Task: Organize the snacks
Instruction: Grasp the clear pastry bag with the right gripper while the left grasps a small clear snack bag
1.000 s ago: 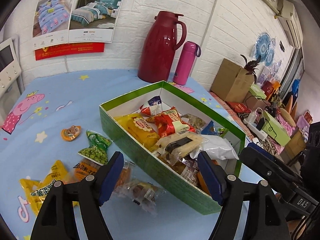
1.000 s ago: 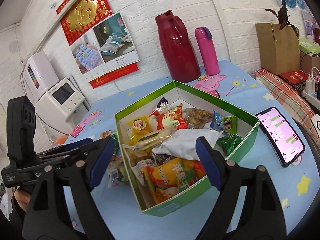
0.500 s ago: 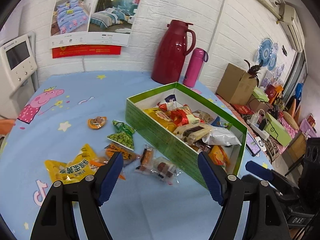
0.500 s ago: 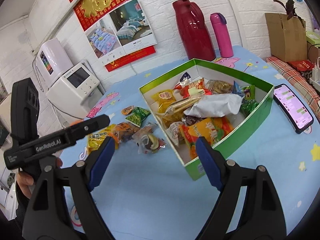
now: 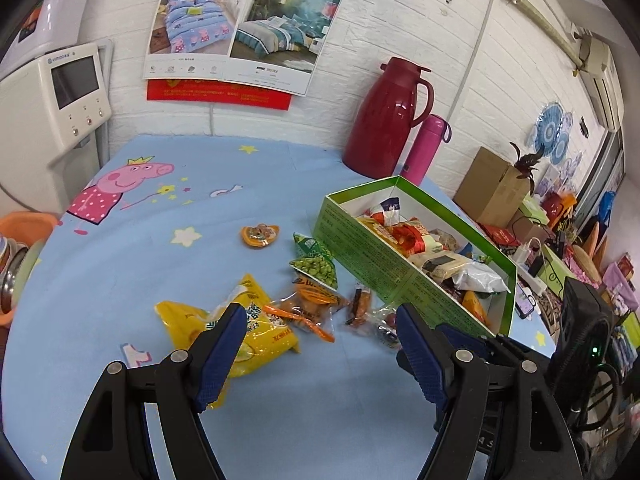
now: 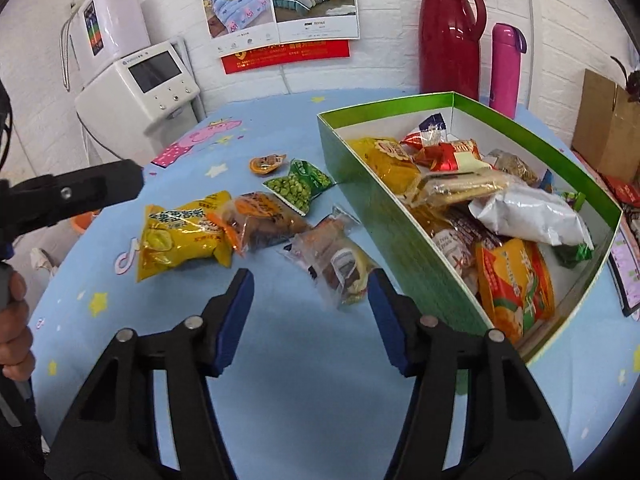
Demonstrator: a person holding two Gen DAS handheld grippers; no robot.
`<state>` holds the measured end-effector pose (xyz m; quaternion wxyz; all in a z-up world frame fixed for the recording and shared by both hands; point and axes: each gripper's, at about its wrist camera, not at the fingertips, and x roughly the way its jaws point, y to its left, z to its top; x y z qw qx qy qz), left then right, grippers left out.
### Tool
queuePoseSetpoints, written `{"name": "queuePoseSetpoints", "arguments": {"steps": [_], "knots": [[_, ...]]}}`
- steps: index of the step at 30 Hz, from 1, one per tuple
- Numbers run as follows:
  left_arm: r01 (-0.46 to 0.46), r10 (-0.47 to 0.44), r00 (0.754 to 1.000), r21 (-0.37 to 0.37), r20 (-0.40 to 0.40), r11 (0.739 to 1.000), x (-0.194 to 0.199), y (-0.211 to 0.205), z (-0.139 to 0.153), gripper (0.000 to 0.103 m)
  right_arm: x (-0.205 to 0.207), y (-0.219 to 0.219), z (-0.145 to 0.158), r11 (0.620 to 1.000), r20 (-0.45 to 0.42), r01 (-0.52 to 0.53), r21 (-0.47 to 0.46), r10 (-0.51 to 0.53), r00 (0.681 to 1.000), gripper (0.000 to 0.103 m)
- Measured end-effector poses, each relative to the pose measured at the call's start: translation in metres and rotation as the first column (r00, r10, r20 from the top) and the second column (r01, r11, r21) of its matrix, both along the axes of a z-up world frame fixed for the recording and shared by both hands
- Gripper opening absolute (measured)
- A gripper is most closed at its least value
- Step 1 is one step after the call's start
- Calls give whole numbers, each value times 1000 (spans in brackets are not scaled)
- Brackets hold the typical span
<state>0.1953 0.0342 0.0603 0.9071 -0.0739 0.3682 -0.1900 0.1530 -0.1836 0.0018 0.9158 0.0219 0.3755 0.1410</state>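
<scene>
The green box (image 6: 400, 216) is mostly full; about six packets, including the yellow bag (image 6: 180, 234), lie on the counter (image 6: 304, 384). Both grippers' fingers (image 6: 236, 320) are spread, empty.

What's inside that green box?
The green box holds piled snack packets: a white bag on top, an orange packet in front. Whatever lies beneath them is covered.

Brightness: both views bright and even, colours vivid.
Source: overhead room light; lamp itself out of frame.
Shadows: soft and faint under the packets on the table (image 6: 304, 360).
Glare: white streaks on the red jug (image 5: 386, 120); sheen on the silver bag (image 6: 532, 212).
Distortion: strong fisheye; brick lines bow, black corners.
Focus: centre sharp; tongs (image 6: 310, 320) near the lens slightly soft.
</scene>
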Motion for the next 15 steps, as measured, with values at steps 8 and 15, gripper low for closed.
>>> {"name": "queuePoseSetpoints", "arguments": {"steps": [8, 15], "knots": [[35, -35, 999, 9, -16, 999, 9, 3, -10, 78, 19, 5, -22, 998, -56, -13, -60, 9, 998, 13], [154, -152, 988, 87, -28, 984, 16, -41, -22, 55, -16, -25, -12, 999, -73, -10, 45, 14, 997, 13]]}}
